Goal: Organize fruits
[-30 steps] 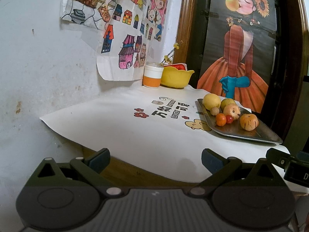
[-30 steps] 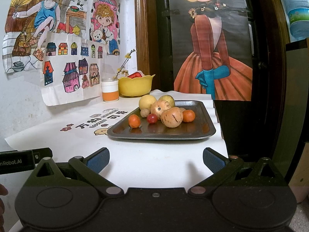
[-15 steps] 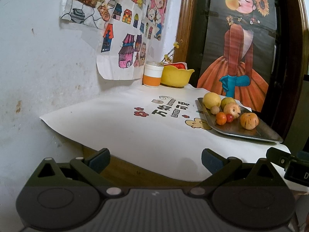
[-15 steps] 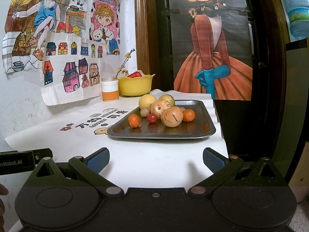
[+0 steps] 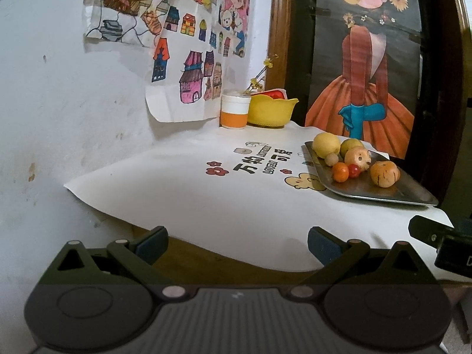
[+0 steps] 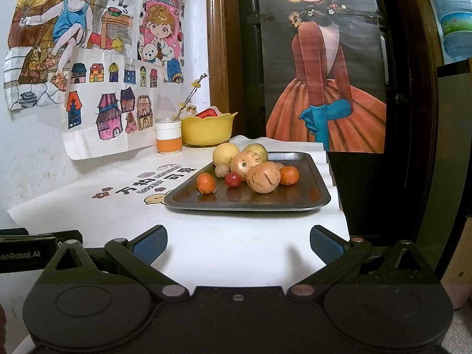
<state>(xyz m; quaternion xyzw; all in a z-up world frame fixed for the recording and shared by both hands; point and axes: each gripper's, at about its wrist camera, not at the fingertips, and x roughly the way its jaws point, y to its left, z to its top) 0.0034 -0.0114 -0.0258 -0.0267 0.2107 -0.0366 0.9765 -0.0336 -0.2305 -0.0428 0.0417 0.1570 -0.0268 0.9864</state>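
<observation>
A dark metal tray [image 6: 298, 202] [image 5: 407, 191] sits on the white table cover and carries several fruits: a yellow lemon [image 6: 225, 154] [image 5: 326, 144], speckled tan melons [image 6: 263, 177] [image 5: 384, 173], small oranges [image 6: 205, 183] [image 5: 340, 171] and a red cherry tomato [image 6: 233, 179] [image 5: 354, 170]. A yellow bowl [image 6: 208, 129] [image 5: 271, 110] with something red in it stands at the back by the wall. My right gripper [image 6: 238, 243] is open and empty, short of the tray's near edge. My left gripper [image 5: 237, 243] is open and empty at the table's near left edge, well left of the tray.
A white and orange cup [image 6: 168, 137] [image 5: 234, 112] with a flower sprig stands beside the bowl. Paper drawings [image 6: 112, 103] hang on the left wall. A dark door with a poster [image 6: 324, 73] stands behind the table. The cover's front edge [image 5: 206, 236] overhangs the wooden table.
The left wrist view has shifted slightly, so the tray sits a little lower and further right in it. The right gripper and the fruits have not moved.
</observation>
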